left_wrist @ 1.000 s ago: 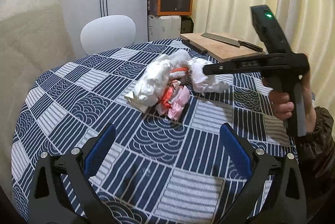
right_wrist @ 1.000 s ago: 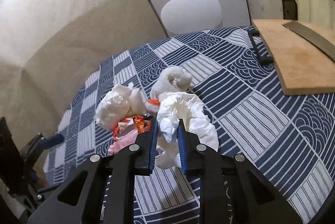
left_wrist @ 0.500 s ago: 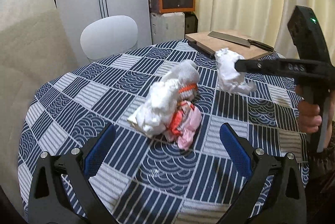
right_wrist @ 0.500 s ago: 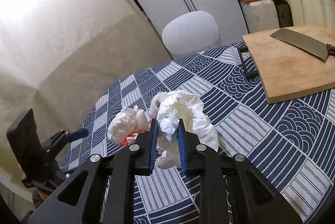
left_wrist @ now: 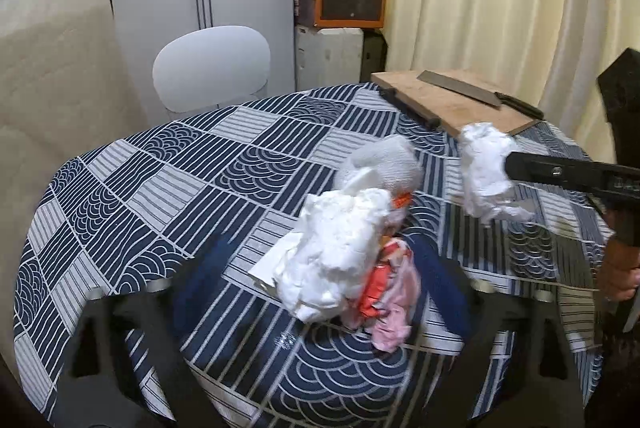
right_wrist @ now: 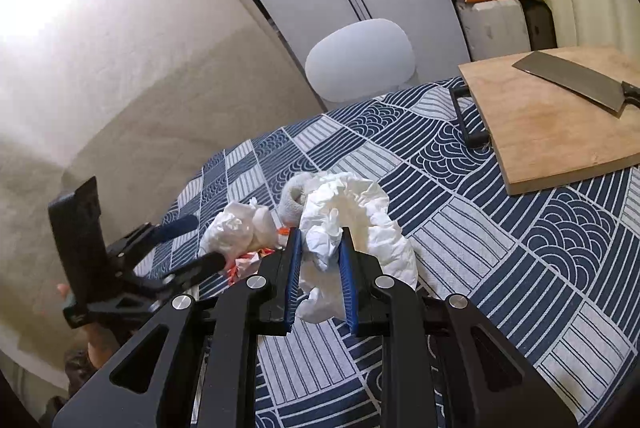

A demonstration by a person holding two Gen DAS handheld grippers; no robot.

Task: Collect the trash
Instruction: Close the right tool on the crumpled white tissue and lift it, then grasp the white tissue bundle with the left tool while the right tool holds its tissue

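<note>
A blue patterned cloth covers my counter (left_wrist: 120, 195), with a cutting board (right_wrist: 560, 131) and cleaver (right_wrist: 576, 83) at the far side. My right tongs (right_wrist: 320, 248) are clamped on a crumpled white tissue (right_wrist: 352, 220), held above the cloth. My left tongs (left_wrist: 320, 276) stand apart around the remaining trash pile (left_wrist: 344, 252).
</note>
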